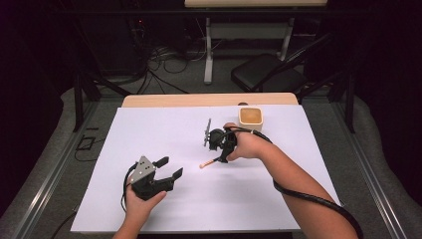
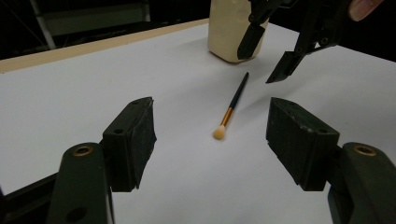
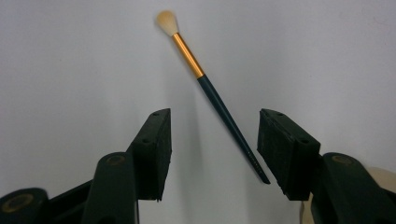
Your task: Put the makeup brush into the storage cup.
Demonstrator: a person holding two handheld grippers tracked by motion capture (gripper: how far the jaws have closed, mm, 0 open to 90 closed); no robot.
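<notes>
A thin paintbrush [image 1: 209, 162] with a dark handle, a gold ferrule and a pale tip lies flat on the white sheet [image 1: 164, 129]. My right gripper [image 1: 222, 157] points down over the handle end. In the right gripper view the brush [image 3: 212, 93] runs up and to the left from between the jaws; its handle end lies close to the right jaw, and neither pad presses on it, so the right gripper [image 3: 215, 135] is open. My left gripper [image 1: 170, 167] rests nearer the front, open and empty. In the left gripper view the brush [image 2: 232, 107] lies ahead of the left gripper [image 2: 210, 112], with the right gripper [image 2: 266, 56] above the far end.
A cream cup [image 1: 250, 118] stands on the sheet just behind the right hand; it appears as the cup [image 2: 226, 28] in the left gripper view. The wooden table edge [image 1: 164, 100] runs along the back. A black chair [image 1: 266, 74] and cables lie on the floor beyond.
</notes>
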